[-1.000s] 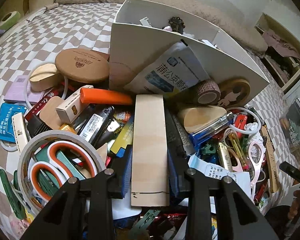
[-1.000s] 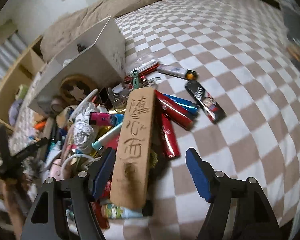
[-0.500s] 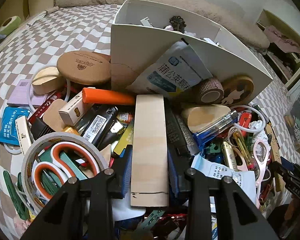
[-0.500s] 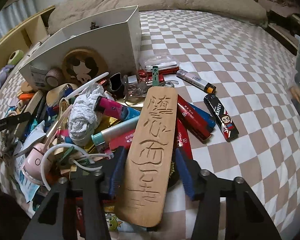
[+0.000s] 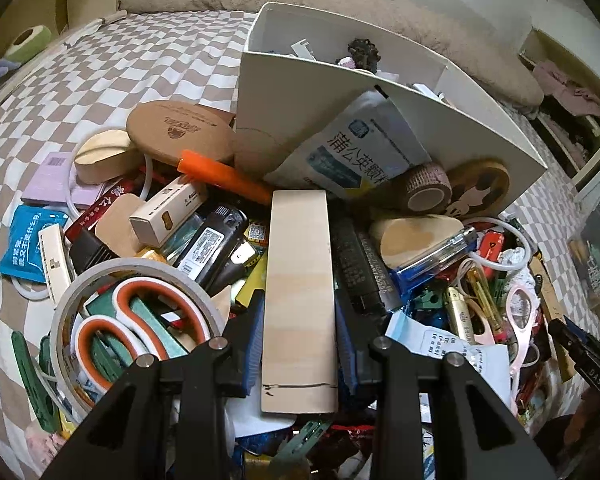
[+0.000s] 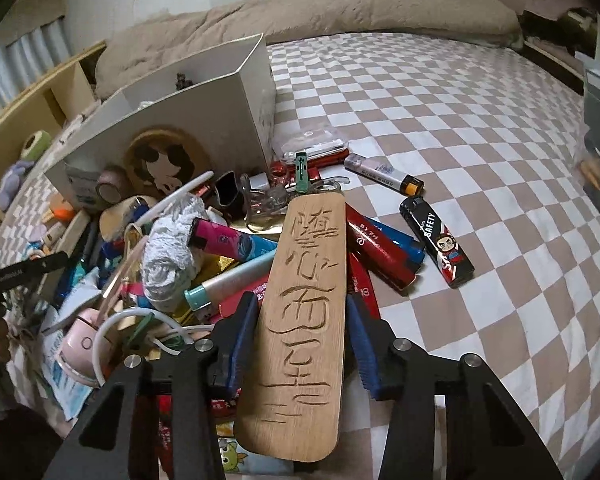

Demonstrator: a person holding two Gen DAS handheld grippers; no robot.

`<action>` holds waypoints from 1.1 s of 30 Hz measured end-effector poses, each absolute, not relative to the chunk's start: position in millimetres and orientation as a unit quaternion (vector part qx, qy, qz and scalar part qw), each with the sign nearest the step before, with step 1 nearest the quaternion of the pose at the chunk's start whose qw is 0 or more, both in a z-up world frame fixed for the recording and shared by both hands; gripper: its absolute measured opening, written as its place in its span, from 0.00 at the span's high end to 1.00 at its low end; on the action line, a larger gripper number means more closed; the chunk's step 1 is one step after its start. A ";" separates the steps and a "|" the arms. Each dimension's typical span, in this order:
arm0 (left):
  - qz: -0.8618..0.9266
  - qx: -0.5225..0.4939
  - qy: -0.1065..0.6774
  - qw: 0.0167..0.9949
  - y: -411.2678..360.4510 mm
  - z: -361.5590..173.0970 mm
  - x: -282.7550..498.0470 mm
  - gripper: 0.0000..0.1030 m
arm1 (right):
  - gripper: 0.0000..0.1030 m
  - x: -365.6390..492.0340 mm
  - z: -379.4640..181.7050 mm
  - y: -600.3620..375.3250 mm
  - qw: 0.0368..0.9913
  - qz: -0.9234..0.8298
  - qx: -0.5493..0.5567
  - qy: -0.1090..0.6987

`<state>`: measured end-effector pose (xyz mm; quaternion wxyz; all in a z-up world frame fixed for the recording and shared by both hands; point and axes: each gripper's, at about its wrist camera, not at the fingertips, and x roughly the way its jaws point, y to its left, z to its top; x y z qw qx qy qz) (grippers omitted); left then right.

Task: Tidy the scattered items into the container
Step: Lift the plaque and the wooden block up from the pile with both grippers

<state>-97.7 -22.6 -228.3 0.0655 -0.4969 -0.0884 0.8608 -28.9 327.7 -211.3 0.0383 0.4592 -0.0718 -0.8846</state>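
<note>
So both grippers have a wooden slat each right now. The left gripper [image 5: 299, 344] is closed down on a plain wood strip [image 5: 299, 300], pads against both long edges near its near end. The right gripper [image 6: 300, 332] has its jaws closing around the carved wood plaque [image 6: 300, 312], the one with big characters cut into its face. Its blue pads sit right along the plaque's sides about halfway down; the left pad looks pressed on, the right one is at the edge, can't swear it's fully biting yet.

Everything sits in a heap on the bed [image 6: 460, 128], on a brown-and-white checked sheet, piled against the front wall of the white box [image 5: 300, 92] that's the container. The plaque lies at the right edge of the heap, on top of some lighters [image 6: 380, 248], with a black lighter [image 6: 436, 240] just beside them on bare sheet.

Handling-wise, my guess: both slats are stiff, flat, light wood with smooth faces, so they won't bend or crush, but a long thin board held at one spot wants to pivot. Edge grip near the middle seems like the best bet for the plaque. The plain strip is held near its end, so it may droop or swing when raised.

The rest is a mix: a tape roll [image 5: 132, 320] round orange-handled scissors [image 5: 148, 320], a crinkly blue-white packet [image 5: 364, 148] leaning on the box, all slick plastic and soft stuff.
</note>
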 end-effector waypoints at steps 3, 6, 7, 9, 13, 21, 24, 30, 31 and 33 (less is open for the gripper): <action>0.861 -0.495 -0.093 0.067 -23.5 -226.5 -94.1 0.69 | 0.57 -25.3 -207.5 329.8 0.044 -0.887 0.451 -0.085; 0.863 -0.491 -0.096 0.068 -23.3 -222.4 -88.7 0.69 | 0.57 -22.7 -204.8 332.8 0.050 -0.890 0.443 -0.098; 0.864 -0.489 -0.097 0.068 -23.2 -221.4 -87.9 0.69 | 0.57 -21.7 -203.8 333.9 0.052 -0.890 0.440 -0.103; 0.866 -0.486 -0.100 0.070 -23.8 -218.7 -84.4 0.69 | 0.57 -20.6 -202.2 335.9 0.055 -0.891 0.436 -0.111; 0.870 -0.477 -0.103 0.072 -25.7 -213.4 -79.3 0.69 | 0.57 -16.4 -197.6 341.9 0.055 -0.894 0.425 -0.130; 0.876 -0.465 -0.107 0.072 -27.5 -206.0 -73.6 0.69 | 0.90 -15.0 -194.2 354.2 0.060 -0.893 0.414 -0.165; 0.876 -0.466 -0.107 0.072 -27.2 -205.7 -73.3 0.69 | 0.90 -16.3 -196.5 354.3 0.065 -0.888 0.423 -0.170; 0.876 -0.465 -0.105 0.073 -24.2 -205.3 -75.3 0.69 | 0.90 -12.2 -192.0 340.3 0.076 -0.887 0.438 -0.125; 0.876 -0.464 -0.105 0.073 -24.0 -205.1 -75.1 0.69 | 0.89 -10.7 -188.8 337.6 0.081 -0.889 0.436 -0.111; 0.877 -0.463 -0.107 0.074 -24.4 -204.4 -75.3 0.69 | 0.43 -10.1 -184.4 335.4 0.087 -0.891 0.437 -0.089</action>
